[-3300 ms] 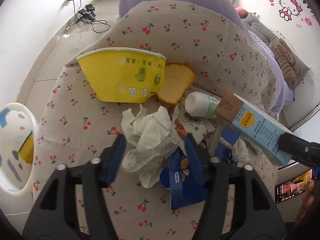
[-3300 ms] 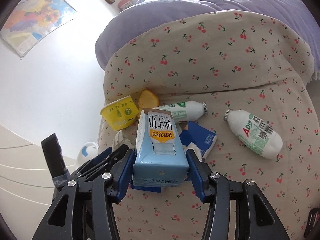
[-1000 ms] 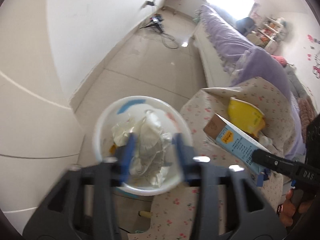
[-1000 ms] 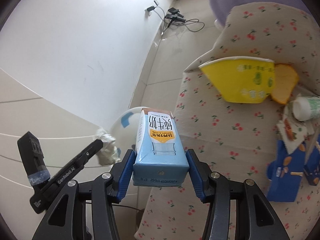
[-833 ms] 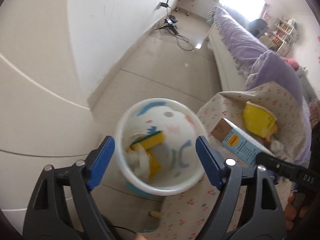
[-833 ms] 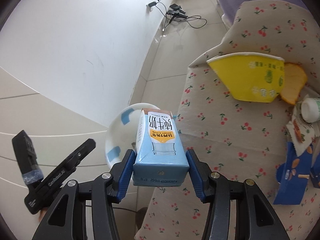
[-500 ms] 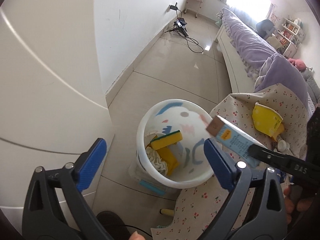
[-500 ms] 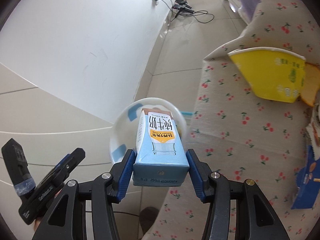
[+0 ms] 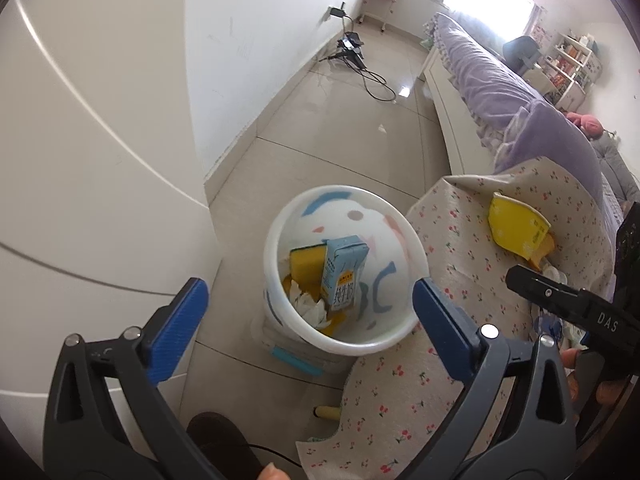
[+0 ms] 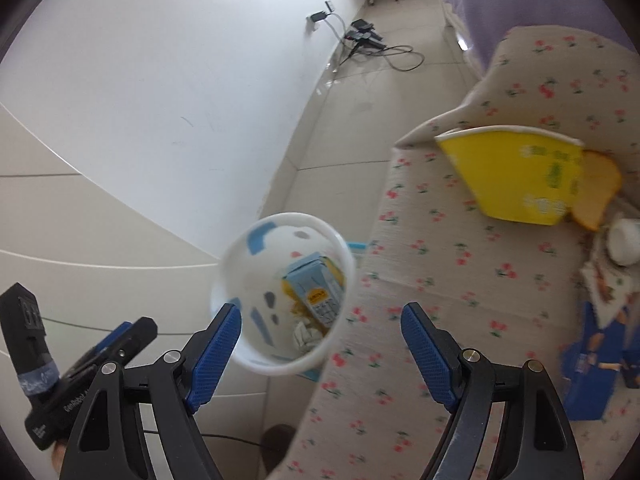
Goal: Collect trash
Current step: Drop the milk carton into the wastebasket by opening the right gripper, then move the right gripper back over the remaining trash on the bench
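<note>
Jaws of the right gripper (image 10: pixel 320 344) are opening empty above the round white plastic bin (image 10: pixel 340 248), so the leaning light-blue milk carton (image 9: pixel 344 276) at frame centre is risking tipping out.

White letters "DAS" mark the right gripper (image 9: pixel 576 304) arm, seen right of the left gripper (image 9: pixel 306 312). "GenRobot" runs along the left gripper's side. The milk carton's (image 9: pixel 344 276) print is unreadable.
</note>
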### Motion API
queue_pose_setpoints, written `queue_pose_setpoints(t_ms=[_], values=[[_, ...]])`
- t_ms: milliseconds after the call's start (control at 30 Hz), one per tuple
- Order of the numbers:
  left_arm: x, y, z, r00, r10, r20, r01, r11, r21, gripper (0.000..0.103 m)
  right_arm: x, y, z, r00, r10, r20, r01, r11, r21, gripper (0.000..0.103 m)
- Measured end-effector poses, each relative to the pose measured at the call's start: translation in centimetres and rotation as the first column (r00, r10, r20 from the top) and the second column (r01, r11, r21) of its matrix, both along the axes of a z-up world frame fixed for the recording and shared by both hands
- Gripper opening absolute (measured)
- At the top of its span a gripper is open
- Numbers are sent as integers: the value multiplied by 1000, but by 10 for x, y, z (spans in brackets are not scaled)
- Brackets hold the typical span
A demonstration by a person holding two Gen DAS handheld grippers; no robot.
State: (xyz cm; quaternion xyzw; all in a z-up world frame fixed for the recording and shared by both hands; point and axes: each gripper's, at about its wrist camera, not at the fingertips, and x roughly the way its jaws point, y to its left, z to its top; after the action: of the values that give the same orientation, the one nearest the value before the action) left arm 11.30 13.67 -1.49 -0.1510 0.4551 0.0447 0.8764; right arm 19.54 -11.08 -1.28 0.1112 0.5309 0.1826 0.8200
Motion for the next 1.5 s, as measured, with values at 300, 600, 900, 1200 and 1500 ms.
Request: queue_pose_setpoints(t_ms=[300, 600, 900, 1200, 1500], values=[[-10, -33, 6, 996, -90, 4, 90, 996, 6, 102, -27, -64, 21, 993, -94, 67, 98, 993, -60, 84], [-18, -74, 7, 986, -166, 20, 166, 986, 17, 102, -53, -152, 29, 962, -207, 177, 236, 958, -166, 84], [-21, -119, 1, 979, -199, 43, 197, 979, 48, 102, -70, -221, 6, 933, -260, 248, 320, 915, -246, 84], [-21, -156, -11, 972, -230, 55, 226, 971, 78, 102, -75, -247, -15, 933, -238, 270, 308, 916, -256, 84], [-16, -188, -22, 959, -282, 34, 278, 956, 91, 102, -66, -250, -35, 948, -220, 231, 278, 923, -265, 69]])
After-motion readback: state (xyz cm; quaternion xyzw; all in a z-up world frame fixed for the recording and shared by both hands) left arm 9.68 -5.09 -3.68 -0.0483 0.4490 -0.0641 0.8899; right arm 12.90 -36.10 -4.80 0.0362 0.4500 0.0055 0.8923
